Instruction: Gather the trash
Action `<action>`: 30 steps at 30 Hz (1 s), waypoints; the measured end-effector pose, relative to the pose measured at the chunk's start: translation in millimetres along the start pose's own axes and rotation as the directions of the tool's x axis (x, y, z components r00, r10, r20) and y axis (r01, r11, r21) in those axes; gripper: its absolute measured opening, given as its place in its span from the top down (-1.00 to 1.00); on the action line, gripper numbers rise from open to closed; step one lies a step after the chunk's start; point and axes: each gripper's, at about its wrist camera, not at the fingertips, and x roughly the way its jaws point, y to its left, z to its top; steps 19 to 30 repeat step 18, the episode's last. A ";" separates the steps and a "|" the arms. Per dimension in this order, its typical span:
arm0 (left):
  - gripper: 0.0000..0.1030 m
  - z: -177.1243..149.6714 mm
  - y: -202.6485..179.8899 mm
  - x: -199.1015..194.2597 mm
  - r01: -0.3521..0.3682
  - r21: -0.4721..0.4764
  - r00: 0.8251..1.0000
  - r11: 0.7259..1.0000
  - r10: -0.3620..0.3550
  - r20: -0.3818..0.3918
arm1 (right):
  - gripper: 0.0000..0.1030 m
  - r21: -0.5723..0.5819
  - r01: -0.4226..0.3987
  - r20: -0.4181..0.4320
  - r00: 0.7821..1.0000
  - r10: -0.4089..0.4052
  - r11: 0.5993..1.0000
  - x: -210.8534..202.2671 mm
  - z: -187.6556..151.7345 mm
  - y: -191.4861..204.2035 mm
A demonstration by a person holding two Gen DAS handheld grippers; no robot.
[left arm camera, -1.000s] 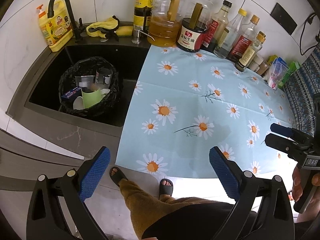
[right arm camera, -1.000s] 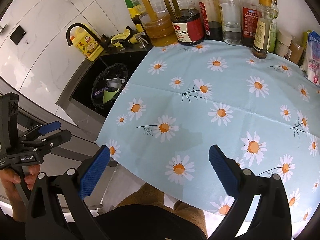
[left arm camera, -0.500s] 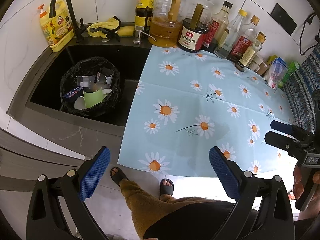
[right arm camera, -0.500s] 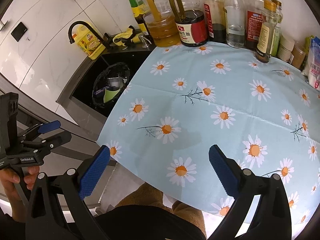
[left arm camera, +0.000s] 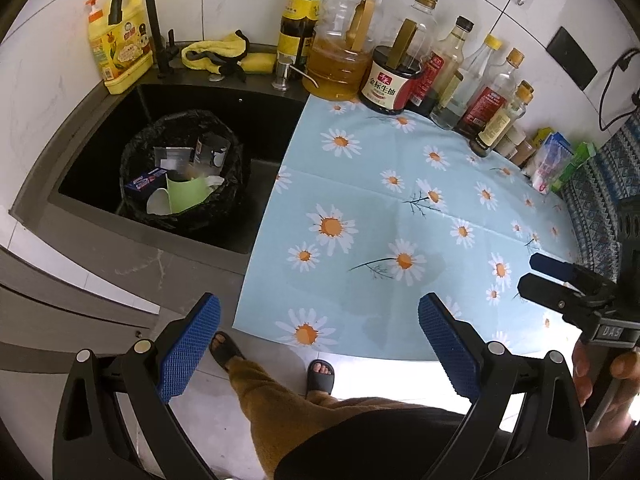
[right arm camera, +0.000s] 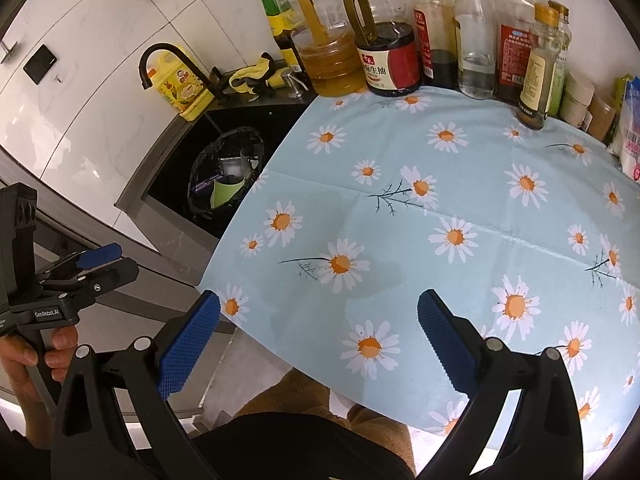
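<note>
Status: collection appears complete. The trash (left arm camera: pixel 180 184) (cup, cartons, wrappers) lies inside the black-lined bin (left arm camera: pixel 136 152) standing in the sink (left arm camera: pixel 264 120). The daisy tablecloth (left arm camera: pixel 400 200) carries no loose litter. Left gripper (left arm camera: pixel 316 344) and right gripper (right arm camera: pixel 316 340) are both spread wide, holding nothing, above the counter's near edge.

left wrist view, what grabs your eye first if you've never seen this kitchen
The pale blue daisy tablecloth fills the counter's middle. Left of it, a black-lined trash bin stands in the dark sink, already holding a green cup and packaging. A crowded row of sauce and oil bottles lines the back wall.
</note>
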 end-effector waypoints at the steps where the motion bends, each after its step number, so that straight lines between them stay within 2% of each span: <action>1: -0.87 -0.1 0.0 -0.2 -0.004 0.001 1.000 1.000 0.004 0.001 | -0.90 -0.001 -0.003 -0.001 1.000 0.003 1.000 0.4 -0.1 1.1; 14: -0.87 -0.7 5.5 1.2 -0.047 -0.004 0.999 0.999 0.047 -0.003 | -0.90 -0.013 -0.039 -0.011 0.999 0.039 0.999 6.7 -0.5 12.1; 30: -0.87 -0.4 5.9 1.2 -0.046 -0.002 0.999 0.999 0.046 -0.008 | -0.90 -0.016 -0.040 -0.011 0.999 0.040 0.999 7.0 1.0 13.1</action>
